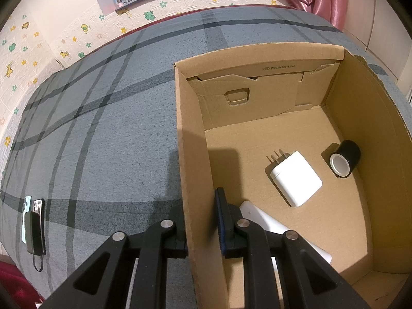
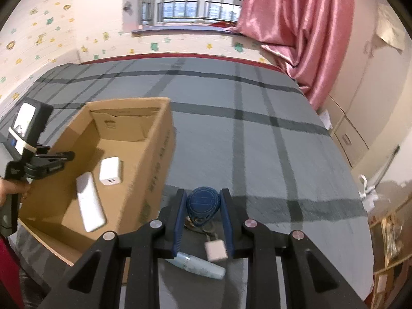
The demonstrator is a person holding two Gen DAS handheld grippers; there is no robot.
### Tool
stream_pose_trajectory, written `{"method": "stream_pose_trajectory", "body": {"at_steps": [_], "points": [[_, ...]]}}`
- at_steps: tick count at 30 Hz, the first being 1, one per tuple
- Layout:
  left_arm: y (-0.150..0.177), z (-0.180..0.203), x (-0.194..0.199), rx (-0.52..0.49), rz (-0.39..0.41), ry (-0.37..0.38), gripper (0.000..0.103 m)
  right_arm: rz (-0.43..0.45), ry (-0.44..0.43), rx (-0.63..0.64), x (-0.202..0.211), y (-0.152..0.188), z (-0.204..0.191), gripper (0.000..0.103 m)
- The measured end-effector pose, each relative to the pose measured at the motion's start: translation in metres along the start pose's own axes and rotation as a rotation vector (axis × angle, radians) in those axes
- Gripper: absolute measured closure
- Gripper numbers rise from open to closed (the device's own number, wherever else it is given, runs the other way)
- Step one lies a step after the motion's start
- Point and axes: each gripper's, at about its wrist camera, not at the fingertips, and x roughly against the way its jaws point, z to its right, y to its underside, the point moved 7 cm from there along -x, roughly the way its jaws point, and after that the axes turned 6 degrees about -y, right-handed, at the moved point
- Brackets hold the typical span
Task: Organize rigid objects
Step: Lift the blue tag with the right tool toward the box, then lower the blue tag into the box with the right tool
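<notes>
We have the left hand-held gripper (image 1: 200, 221) pinching the left wall of the cardboard box (image 1: 190, 154), one finger outside and one inside, jaws pressed nearly together on the card — our reading is that this steadies the box on the bed (image 1: 103, 128) while things go in. Already inside lie a white charger (image 1: 296, 179), a black tape roll (image 1: 345, 158) against the right wall, and a white flat block (image 2: 90, 204) near the front.

The right hand-held gripper (image 2: 203, 213) is narrowly spread, its blue pads clamped on a blue key fob (image 2: 203, 203), with keys and a small white tag (image 2: 216, 251) dangling below. It hangs over the bed just beside the box's right wall, not yet above the opening. A pale blue tube (image 2: 198, 264) lies on the bed beneath, seemingly waiting its turn.
</notes>
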Motion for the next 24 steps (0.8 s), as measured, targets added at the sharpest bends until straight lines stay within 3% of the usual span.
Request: {"method": "stream_pose_trajectory", "body": {"at_steps": [15, 24], "points": [[0.000, 0.000, 0.000, -0.001, -0.001, -0.002, 0.086, -0.002, -0.086, 0.113, -0.030, -0.031, -0.070, 0.076], [0.000, 0.001, 0.000, 0.000, -0.001, 0.000, 0.086, -0.066, -0.147, 0.143, -0.067, -0.038, -0.103, 0.076]]}}
